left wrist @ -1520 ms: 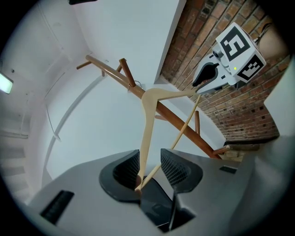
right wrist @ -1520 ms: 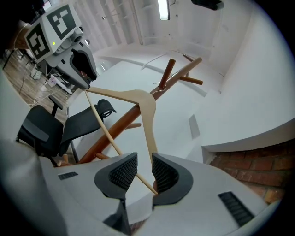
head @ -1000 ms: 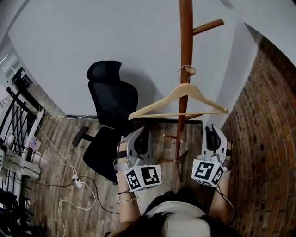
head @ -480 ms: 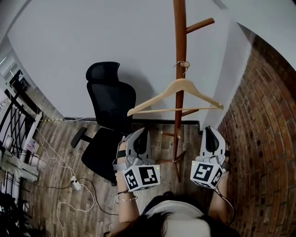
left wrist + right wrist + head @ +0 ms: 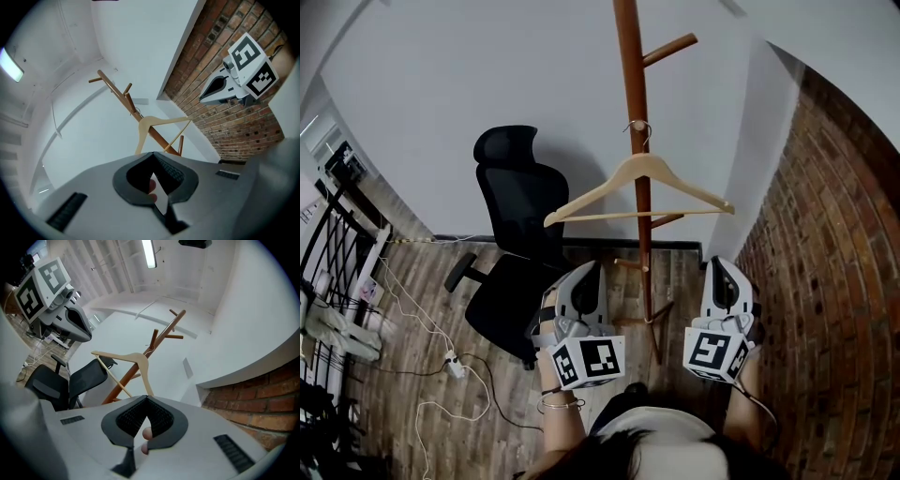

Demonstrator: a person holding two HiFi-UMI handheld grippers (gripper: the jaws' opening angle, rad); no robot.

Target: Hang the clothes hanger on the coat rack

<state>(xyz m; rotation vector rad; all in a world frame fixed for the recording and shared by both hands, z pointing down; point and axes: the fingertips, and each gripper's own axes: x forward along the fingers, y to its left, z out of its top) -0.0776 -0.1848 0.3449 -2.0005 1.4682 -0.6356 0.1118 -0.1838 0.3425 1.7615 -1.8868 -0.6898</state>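
two hand-held grippers point level at a tall brown wooden coat rack (image 5: 627,66) in a room corner, both clear of it and on the near side. the left gripper (image 5: 152,154) has its jaws closed tip to tip with nothing between them. the right gripper (image 5: 146,398) is clenched the same way, and it too is empty. a fingertip of the person shows behind each pair of dark ribbed pads

the pale wooden clothes hanger (image 5: 637,165) with a thin crossbar hangs on the rack, partway up the pole and below an upper peg that sticks out to the right. its small metal hook (image 5: 636,129) sits right at the pole; which peg carries it i cannot tell. the hanger's left end hangs a little lower than its right end, and the pole crosses behind its middle

to the left of the rack, against the white wall (image 5: 469,75), stands a black office chair (image 5: 528,202) with a headrest. a red brick wall (image 5: 834,253) runs along the right side. white cables (image 5: 422,319) trail over the grey-brown plank floor (image 5: 422,272) at the left
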